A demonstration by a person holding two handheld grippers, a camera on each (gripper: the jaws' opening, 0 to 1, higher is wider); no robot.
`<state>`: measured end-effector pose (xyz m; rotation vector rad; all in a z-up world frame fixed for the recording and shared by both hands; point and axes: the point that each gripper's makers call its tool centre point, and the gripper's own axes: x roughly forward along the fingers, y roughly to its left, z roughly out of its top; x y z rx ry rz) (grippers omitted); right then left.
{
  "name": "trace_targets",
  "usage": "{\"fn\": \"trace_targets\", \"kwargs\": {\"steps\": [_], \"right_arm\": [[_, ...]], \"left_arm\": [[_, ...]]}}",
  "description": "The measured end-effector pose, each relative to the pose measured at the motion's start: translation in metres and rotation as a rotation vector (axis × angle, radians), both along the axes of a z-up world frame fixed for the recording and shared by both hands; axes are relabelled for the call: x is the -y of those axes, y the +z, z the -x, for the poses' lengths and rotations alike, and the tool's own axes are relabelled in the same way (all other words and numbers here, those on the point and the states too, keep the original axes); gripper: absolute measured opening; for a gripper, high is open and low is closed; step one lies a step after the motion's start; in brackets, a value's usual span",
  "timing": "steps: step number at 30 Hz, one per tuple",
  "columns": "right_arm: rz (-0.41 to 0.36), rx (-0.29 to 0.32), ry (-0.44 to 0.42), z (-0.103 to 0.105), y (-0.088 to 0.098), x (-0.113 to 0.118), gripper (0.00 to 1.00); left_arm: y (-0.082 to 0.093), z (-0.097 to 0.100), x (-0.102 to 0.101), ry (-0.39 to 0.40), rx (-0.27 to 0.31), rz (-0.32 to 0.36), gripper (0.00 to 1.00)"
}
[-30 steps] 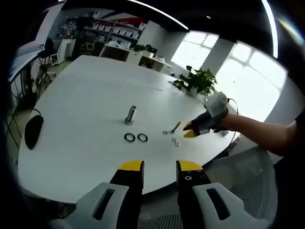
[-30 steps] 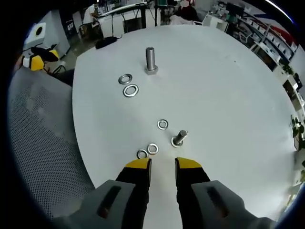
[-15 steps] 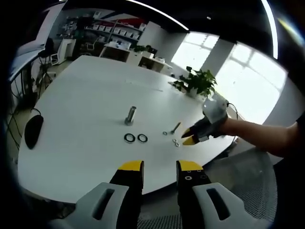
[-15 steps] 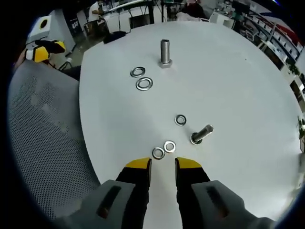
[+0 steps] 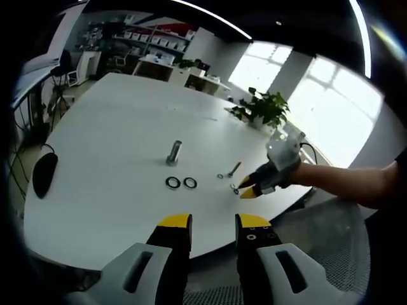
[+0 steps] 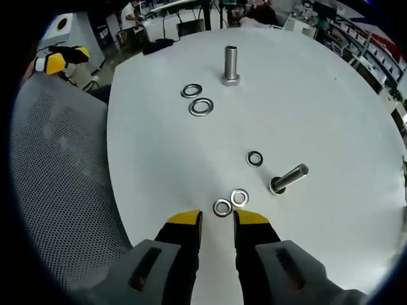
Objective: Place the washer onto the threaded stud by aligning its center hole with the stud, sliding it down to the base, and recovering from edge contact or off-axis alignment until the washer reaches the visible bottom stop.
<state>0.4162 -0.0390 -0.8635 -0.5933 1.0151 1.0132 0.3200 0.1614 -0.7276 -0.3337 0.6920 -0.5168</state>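
White round worktop in an open office, plant by the windows. R gripper hovers low over the nearest pair of small washers, jaws narrowly apart, empty. One more small washer lies beyond, near the tilted small stud; two large washers sit beside the upright big stud. L gripper waits off the edge, jaws narrowly apart, empty. Judgement: come down w/ one jaw each side of a single washer's rim, avoid pinching both; lift flat, then centre hole over stud axis.
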Motion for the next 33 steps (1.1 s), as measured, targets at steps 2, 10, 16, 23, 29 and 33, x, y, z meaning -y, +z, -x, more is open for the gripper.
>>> {"fn": "trace_targets", "kwargs": {"steps": [2,10,16,23,29,33], "right_arm": [[0.0,0.003,0.003,0.0,-0.001,-0.001,0.22],[0.015,0.043,0.056,-0.003,-0.002,0.001,0.2],[-0.014,0.052,0.032,-0.005,-0.002,-0.002,0.15],[0.005,0.058,0.047,-0.004,-0.001,-0.003,0.14],[0.04,0.056,0.057,-0.006,-0.001,-0.001,0.14],[0.004,0.07,0.034,-0.011,0.012,-0.003,0.14]], "left_arm": [[0.0,0.0,0.0,-0.001,-0.001,-0.001,0.25],[-0.001,0.0,0.0,0.001,-0.003,-0.002,0.25],[-0.001,0.0,0.0,0.0,-0.004,-0.001,0.25],[0.0,0.0,0.0,0.002,-0.003,0.0,0.25],[0.0,0.0,0.0,0.0,-0.002,0.0,0.25],[0.0,0.0,0.0,-0.002,0.0,0.0,0.25]]}}
